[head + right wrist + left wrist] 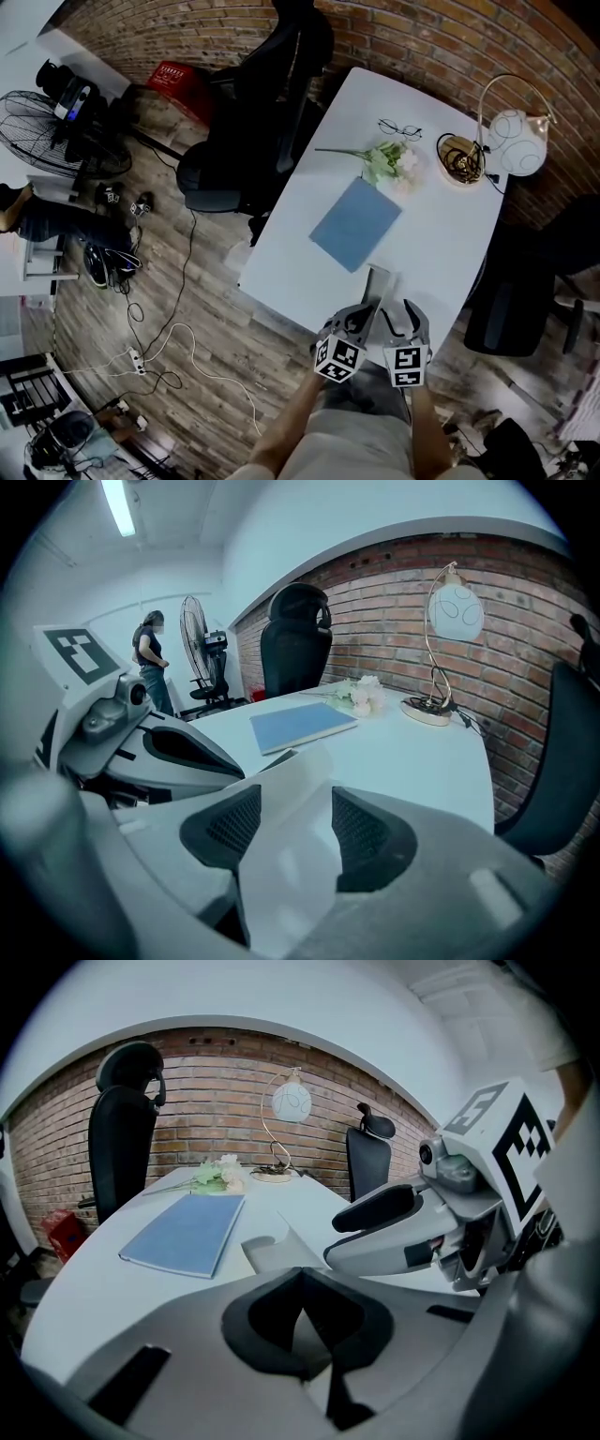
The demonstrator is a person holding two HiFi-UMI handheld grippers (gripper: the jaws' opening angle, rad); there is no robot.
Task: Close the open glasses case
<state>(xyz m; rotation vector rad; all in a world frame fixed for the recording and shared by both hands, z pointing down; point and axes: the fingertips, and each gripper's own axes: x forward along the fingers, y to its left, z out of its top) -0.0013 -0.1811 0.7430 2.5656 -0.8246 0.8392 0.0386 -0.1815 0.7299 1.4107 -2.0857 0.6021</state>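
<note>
One glasses case [379, 283] (long axis outward)

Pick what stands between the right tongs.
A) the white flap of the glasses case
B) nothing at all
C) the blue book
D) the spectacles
A: the right gripper view shows the white flap of the glasses case standing inside the right tongs, while the blue book lies farther off on the table.
</note>
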